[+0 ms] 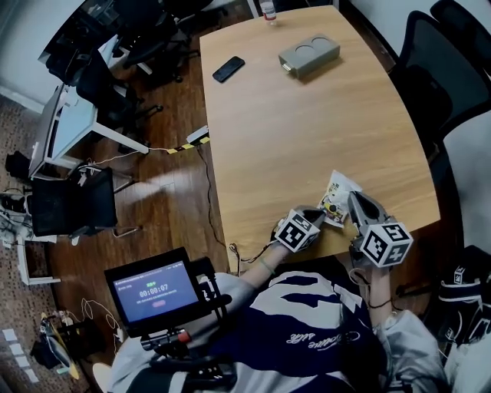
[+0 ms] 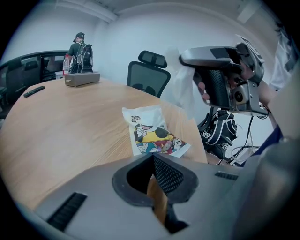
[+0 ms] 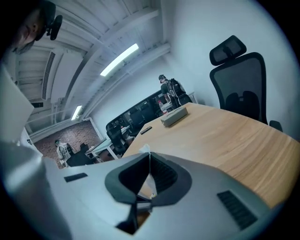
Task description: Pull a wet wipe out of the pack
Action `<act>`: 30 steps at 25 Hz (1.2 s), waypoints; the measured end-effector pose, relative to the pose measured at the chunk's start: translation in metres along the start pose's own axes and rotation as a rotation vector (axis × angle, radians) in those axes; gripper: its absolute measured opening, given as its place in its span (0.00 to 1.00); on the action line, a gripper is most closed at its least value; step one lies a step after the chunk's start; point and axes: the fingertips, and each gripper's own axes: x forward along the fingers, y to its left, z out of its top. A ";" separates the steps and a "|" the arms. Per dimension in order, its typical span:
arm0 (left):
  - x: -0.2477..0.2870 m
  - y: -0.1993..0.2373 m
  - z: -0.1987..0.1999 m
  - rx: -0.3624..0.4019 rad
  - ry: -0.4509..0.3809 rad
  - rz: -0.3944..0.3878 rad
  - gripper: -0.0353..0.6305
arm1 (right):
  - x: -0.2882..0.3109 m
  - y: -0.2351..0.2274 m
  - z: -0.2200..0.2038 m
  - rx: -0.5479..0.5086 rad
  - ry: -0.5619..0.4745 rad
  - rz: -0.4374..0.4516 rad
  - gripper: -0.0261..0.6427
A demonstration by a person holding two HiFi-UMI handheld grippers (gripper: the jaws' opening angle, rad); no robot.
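Note:
The wet wipe pack (image 1: 337,198), white with a cartoon print, lies flat near the table's front edge; the left gripper view also shows the pack (image 2: 152,133), just beyond my jaws. My left gripper (image 1: 316,212) rests beside the pack's left side, and in its own view the left gripper (image 2: 152,157) is shut and holds nothing. My right gripper (image 1: 355,199) is lifted at the pack's right side. The left gripper view shows a white wet wipe (image 2: 185,89) hanging from it in the air, clear of the pack. The right gripper (image 3: 149,157) is shut on that wipe's corner (image 3: 143,151).
A grey box (image 1: 308,55), a black phone (image 1: 229,68) and a bottle (image 1: 268,11) sit at the table's far end. Office chairs (image 1: 430,69) stand along the right side. A small screen (image 1: 153,290) is by my left arm. A black bag (image 2: 220,131) lies on the floor.

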 end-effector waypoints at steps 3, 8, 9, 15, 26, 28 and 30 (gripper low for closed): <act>-0.005 -0.002 0.000 -0.021 -0.019 -0.019 0.06 | -0.019 0.007 0.001 0.019 -0.042 -0.021 0.05; -0.017 -0.004 0.008 -0.111 -0.090 -0.068 0.06 | -0.034 0.009 -0.015 0.037 -0.055 -0.061 0.05; -0.020 -0.005 0.011 -0.104 -0.105 -0.072 0.06 | -0.036 0.008 -0.020 0.046 -0.056 -0.069 0.05; -0.051 -0.001 0.035 -0.057 -0.229 -0.123 0.06 | -0.039 0.014 -0.039 0.078 -0.086 -0.108 0.05; -0.161 0.001 0.028 -0.010 -0.354 -0.252 0.06 | -0.029 0.097 -0.066 0.103 -0.116 -0.182 0.05; -0.177 0.002 0.014 0.025 -0.346 -0.272 0.06 | -0.024 0.116 -0.074 0.097 -0.122 -0.197 0.05; -0.193 0.007 -0.001 0.038 -0.343 -0.287 0.05 | -0.019 0.137 -0.084 0.091 -0.127 -0.215 0.05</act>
